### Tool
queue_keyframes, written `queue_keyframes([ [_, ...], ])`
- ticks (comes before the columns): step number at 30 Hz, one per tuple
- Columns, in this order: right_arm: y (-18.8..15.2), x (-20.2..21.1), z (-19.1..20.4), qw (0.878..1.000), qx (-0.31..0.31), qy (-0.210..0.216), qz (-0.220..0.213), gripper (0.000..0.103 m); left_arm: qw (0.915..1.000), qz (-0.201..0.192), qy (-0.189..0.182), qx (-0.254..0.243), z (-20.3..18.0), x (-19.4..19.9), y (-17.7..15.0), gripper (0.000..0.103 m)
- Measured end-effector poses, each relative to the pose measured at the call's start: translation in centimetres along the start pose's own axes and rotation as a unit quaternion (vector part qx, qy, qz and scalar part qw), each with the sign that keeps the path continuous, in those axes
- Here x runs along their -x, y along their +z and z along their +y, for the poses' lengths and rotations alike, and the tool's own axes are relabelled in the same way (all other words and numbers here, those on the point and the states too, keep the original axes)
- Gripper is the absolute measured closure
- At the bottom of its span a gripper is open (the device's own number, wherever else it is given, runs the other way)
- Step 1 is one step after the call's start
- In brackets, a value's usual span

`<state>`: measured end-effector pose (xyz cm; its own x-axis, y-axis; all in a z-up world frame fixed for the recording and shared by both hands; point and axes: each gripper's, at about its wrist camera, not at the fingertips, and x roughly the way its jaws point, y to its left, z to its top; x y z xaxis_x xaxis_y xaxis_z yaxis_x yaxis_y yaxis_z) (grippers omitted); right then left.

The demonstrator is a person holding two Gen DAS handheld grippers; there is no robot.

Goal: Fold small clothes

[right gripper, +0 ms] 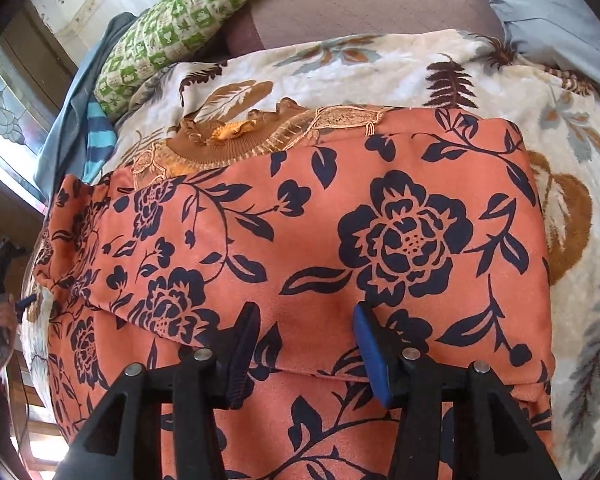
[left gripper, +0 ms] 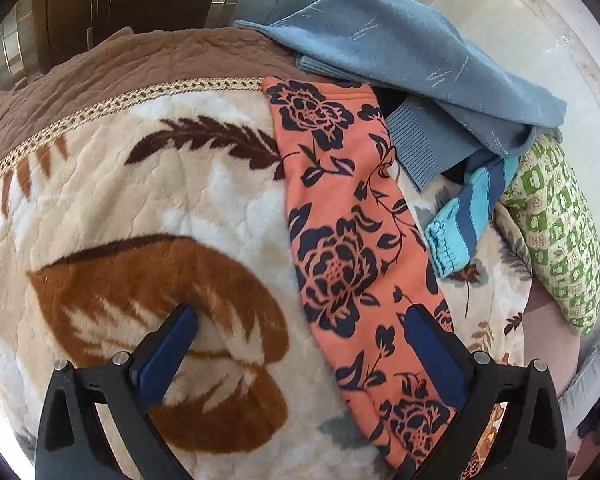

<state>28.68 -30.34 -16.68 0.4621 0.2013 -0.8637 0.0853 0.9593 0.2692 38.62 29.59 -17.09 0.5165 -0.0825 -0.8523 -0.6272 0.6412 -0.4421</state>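
Note:
An orange garment with dark blue flowers [right gripper: 340, 240] lies partly folded on a plush leaf-patterned blanket [left gripper: 120, 220]. Its brown knit collar [right gripper: 228, 136] shows at the far edge. In the left wrist view one long strip of it [left gripper: 340, 220] runs from the back to the front right. My left gripper [left gripper: 300, 316] is open above the blanket, its right finger [left gripper: 428, 344] over the garment's strip. My right gripper [right gripper: 306, 312] is open, low over the folded part, empty. The left gripper also shows at the far left of the right wrist view [right gripper: 0, 272].
A grey-blue sweater [left gripper: 400, 48] is heaped at the back right with a blue striped sleeve [left gripper: 460, 216] beside it. A green-and-white patterned pillow [left gripper: 556, 220] lies at the right. A pale blue pillow [right gripper: 548, 4] lies beyond the blanket.

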Motion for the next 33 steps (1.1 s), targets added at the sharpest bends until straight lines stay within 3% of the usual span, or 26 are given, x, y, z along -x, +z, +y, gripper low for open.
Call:
queue_keyframes([
  [3, 0.2, -0.4, 0.2, 1.000, 0.008, -0.002, -0.003, 0.050, 0.9999, -0.001, -0.010, -0.001, -0.6, -0.4, 1.2, 0.000],
  [8, 0.3, -0.8, 1.0, 0.999, 0.041, -0.017, -0.010, 0.047, 0.9936, 0.007, -0.112, 0.008, -0.2, -0.1, 1.7, 0.000],
  [10, 0.2, -0.8, 1.3, 0.998, 0.050, -0.023, -0.012, 0.046, 0.9943, 0.009, -0.106, 0.002, 0.1, -0.6, 1.5, 0.002],
  [13, 0.2, -0.8, 1.1, 0.998, 0.050, -0.019, -0.015, 0.045, 0.9942, 0.009, -0.106, 0.014, 1.0, -1.4, 1.7, 0.020],
  [15, 0.2, -0.7, 0.9, 0.999, 0.041, -0.011, -0.015, 0.045, 0.9930, 0.007, -0.116, 0.020, 1.1, -1.4, 2.0, 0.021],
  [16, 0.2, -0.7, 0.7, 0.999, 0.037, -0.006, -0.015, 0.045, 0.9923, 0.008, -0.122, 0.018, 1.0, -1.5, 2.2, 0.028],
  [17, 0.2, -0.7, 0.5, 0.999, 0.033, -0.002, -0.016, 0.045, 0.9911, 0.015, -0.132, 0.013, 0.7, -1.6, 2.4, 0.045],
  [18, 0.3, -0.7, 0.4, 0.999, 0.030, 0.001, -0.016, 0.045, 0.9898, 0.024, -0.140, 0.009, 0.4, -2.1, 2.5, 0.051],
  [22, 0.2, -0.7, 0.6, 0.999, 0.035, -0.001, -0.017, 0.045, 0.9923, 0.022, -0.122, 0.010, -0.1, -3.1, 2.5, 0.052],
  [33, 0.1, -0.7, 0.6, 0.999, 0.033, 0.000, -0.024, 0.045, 0.9871, -0.025, -0.126, 0.096, -0.1, -4.8, 4.7, 0.052],
])
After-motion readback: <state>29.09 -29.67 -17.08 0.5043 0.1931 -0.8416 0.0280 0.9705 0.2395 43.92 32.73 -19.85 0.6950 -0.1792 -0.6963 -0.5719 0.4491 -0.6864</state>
